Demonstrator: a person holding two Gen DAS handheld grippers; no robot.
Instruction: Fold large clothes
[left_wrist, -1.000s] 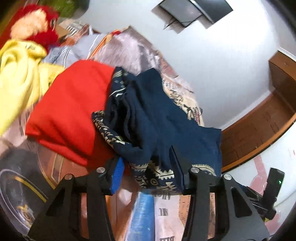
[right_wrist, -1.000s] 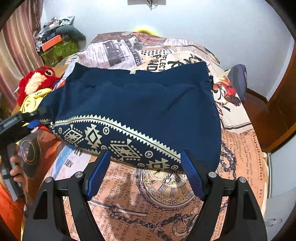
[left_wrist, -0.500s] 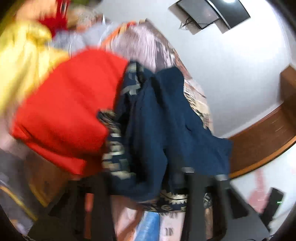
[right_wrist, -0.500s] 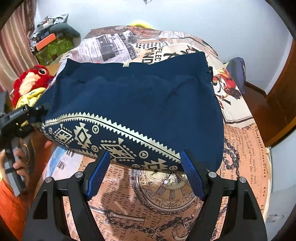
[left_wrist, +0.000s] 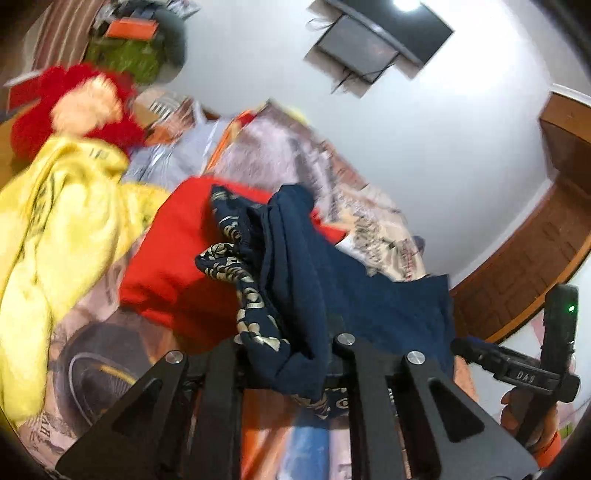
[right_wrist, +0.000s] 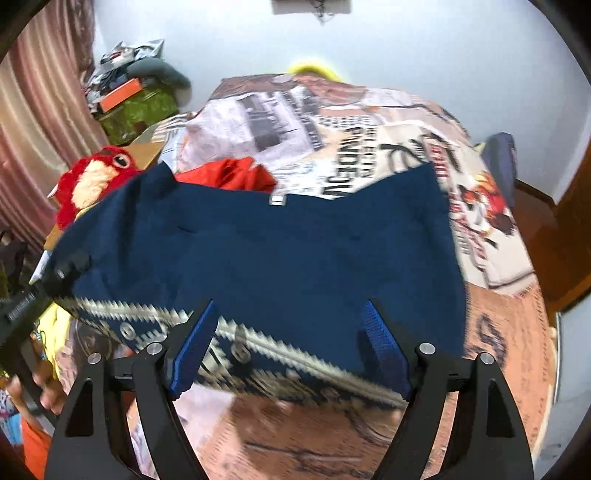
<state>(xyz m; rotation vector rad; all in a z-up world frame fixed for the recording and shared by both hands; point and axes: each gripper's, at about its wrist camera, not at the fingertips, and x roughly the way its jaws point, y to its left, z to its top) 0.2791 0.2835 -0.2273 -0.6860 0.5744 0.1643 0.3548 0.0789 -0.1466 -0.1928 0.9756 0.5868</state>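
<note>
Navy garment (right_wrist: 280, 258) with cream geometric border, spread over bed (right_wrist: 509, 332), long axis running left to right; one end bunched, left tongs (left_wrist: 291, 354) closing on it; right tongs (right_wrist: 288, 347) released, straddling hem; red garment (left_wrist: 177, 266), yellow garment (left_wrist: 62, 229), red plush toy (right_wrist: 92, 181) beside.

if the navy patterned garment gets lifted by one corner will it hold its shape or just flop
Probably flop: the navy garment already bunches into soft folds where the left gripper is closing on it. It likely drapes and sags between grip points, as its patterned hem dips across the bed. It looks light, not slippery.
</note>
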